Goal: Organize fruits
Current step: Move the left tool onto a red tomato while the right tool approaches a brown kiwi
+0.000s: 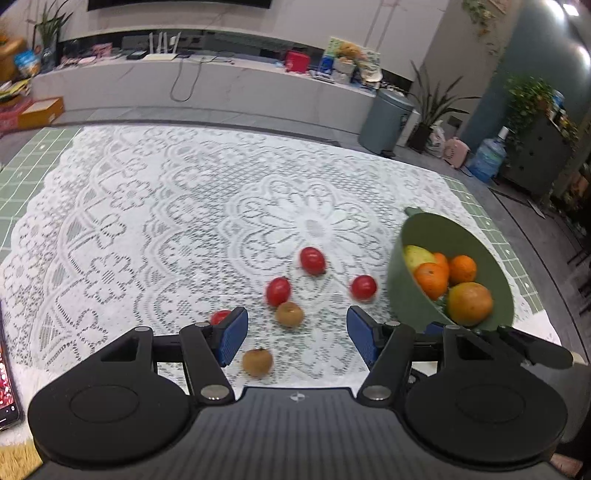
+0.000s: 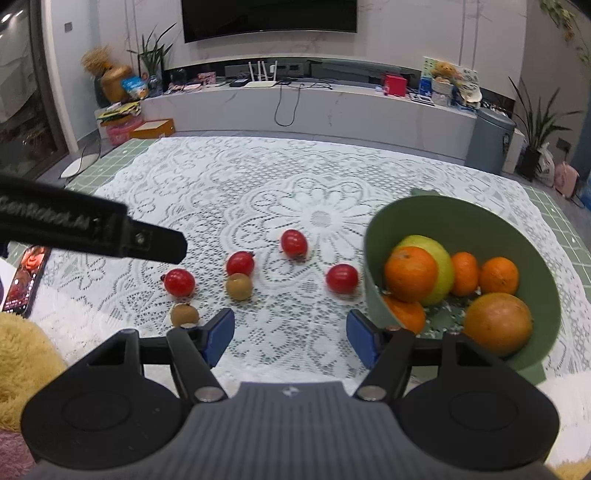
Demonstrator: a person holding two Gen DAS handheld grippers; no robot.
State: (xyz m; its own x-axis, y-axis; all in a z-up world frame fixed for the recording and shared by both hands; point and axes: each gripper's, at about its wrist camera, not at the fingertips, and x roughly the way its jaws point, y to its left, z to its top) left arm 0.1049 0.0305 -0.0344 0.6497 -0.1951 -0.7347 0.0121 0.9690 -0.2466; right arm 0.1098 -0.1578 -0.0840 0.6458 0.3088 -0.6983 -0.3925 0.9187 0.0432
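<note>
Red tomatoes, brown fruits, oranges bowled

A lived-in family living room: a wall-mounted television hangs above a long, low media console crowded with a white router, trailing cables, boxes and snack packets. Potted plants flank the wall beside a grey pedal bin and a water jug. In the foreground a white lace tablecloth covers a green gridded mat, with a smartphone lying at the edge.
</note>
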